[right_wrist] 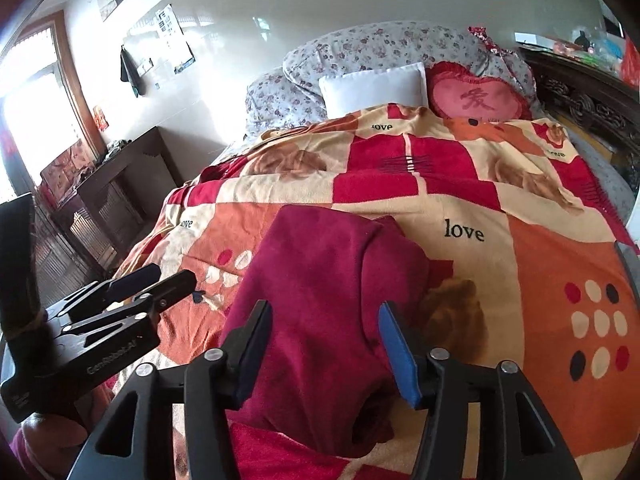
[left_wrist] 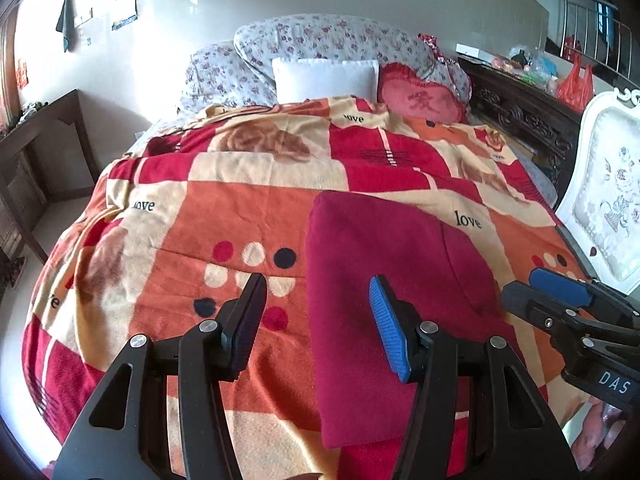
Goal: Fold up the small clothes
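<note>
Garment (maroon, folded) just ahead of right hand-held gripper, left hand-held gripper; both spread wide, empty. Pinch near corners evenly.

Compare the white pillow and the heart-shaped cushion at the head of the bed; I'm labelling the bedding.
The white pillow is rectangular and plain; the heart-shaped cushion is pink-red with a frilled red edge and a character on its face. The pillow looks wider than the cushion. The pillow sits to the left, the cushion to its right. Both lean against the floral bedding, their lower edges tucked behind the patterned blanket.
</note>
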